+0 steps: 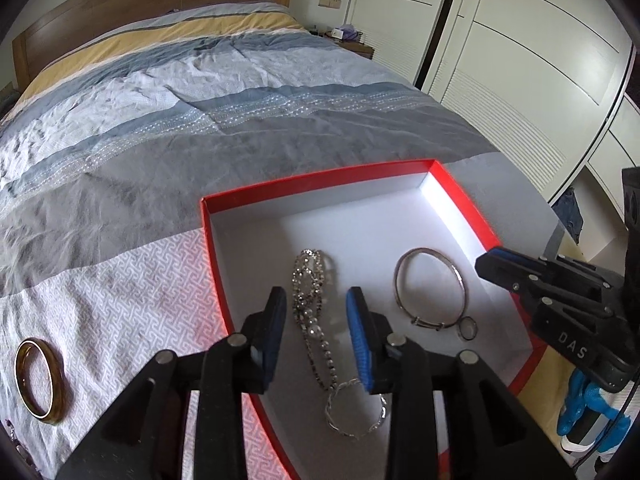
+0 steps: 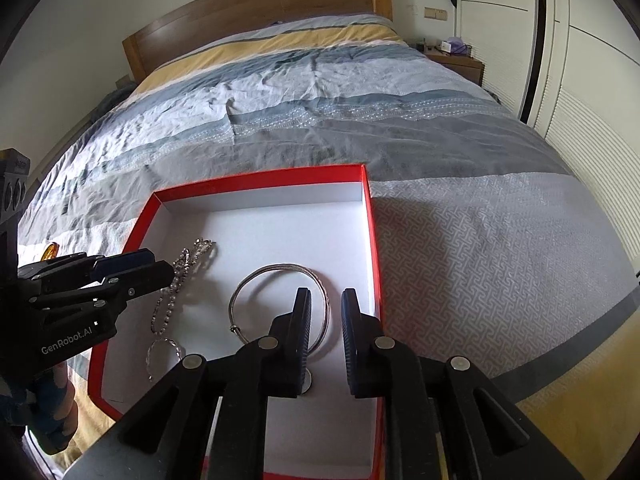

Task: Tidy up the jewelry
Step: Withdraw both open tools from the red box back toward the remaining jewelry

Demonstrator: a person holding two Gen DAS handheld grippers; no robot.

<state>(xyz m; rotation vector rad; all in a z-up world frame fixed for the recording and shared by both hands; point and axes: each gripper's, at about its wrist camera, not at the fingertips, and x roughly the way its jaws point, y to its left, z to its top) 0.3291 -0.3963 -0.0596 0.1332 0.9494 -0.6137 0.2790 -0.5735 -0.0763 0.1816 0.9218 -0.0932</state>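
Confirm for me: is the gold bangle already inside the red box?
No, the gold bangle lies on the bedspread left of the red box.

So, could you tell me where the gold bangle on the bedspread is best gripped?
Grip the gold bangle across its band at the edge nearest the left gripper, coming from above. It lies flat on the bedspread, so one finger goes inside the ring, one outside.

A bed (image 2: 360,128) with a wooden headboard (image 2: 256,12) wore a rumpled quilt (image 1: 160,92) striped grey, blue, yellow and white, while a wooden nightstand (image 2: 460,62) stood beside it near tall white wardrobe doors (image 1: 520,60).
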